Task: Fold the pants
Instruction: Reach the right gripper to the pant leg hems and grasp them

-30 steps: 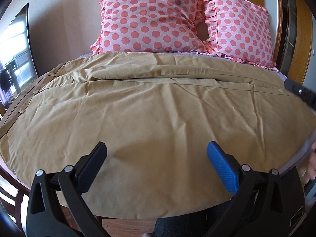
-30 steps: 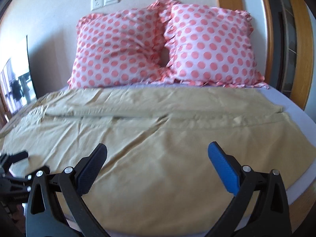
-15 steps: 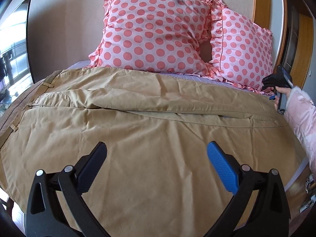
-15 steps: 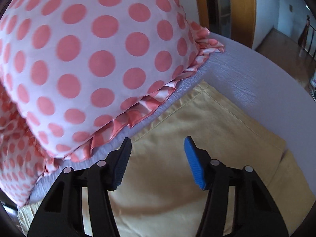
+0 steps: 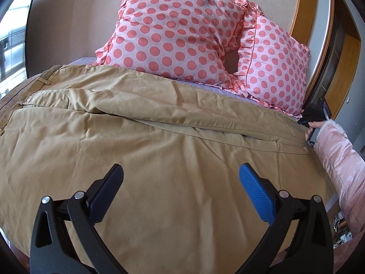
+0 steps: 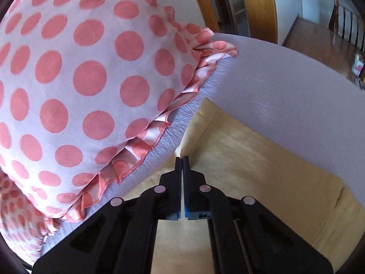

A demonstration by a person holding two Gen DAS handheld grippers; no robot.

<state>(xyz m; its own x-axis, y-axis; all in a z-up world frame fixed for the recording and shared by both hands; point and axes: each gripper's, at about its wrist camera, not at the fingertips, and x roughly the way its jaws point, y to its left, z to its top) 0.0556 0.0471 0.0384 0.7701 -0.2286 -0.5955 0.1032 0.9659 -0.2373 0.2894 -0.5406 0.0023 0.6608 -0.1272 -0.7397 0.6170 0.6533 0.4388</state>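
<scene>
Tan pants [image 5: 148, 141] lie spread flat across the bed, waistband at the far left, legs running right. My left gripper [image 5: 181, 178] is open and empty, hovering above the near leg. My right gripper [image 6: 182, 159] is shut on the pants [image 6: 251, 171] at the far leg's hem edge, next to the pillow frill. In the left wrist view the right gripper's body [image 5: 316, 114] shows at the far right, held by a hand in a pink sleeve.
Two pink polka-dot pillows [image 5: 178, 29] stand against the wall at the head of the bed, one close to the right gripper [image 6: 79, 80]. Lilac sheet [image 6: 285, 86] shows beyond the hem. A wooden door frame [image 5: 301, 11] is at the right.
My right gripper has closed on the hem of the far pant leg; half a second ago its jaws were open above it. The left gripper moved forward over the pants, staying open.
</scene>
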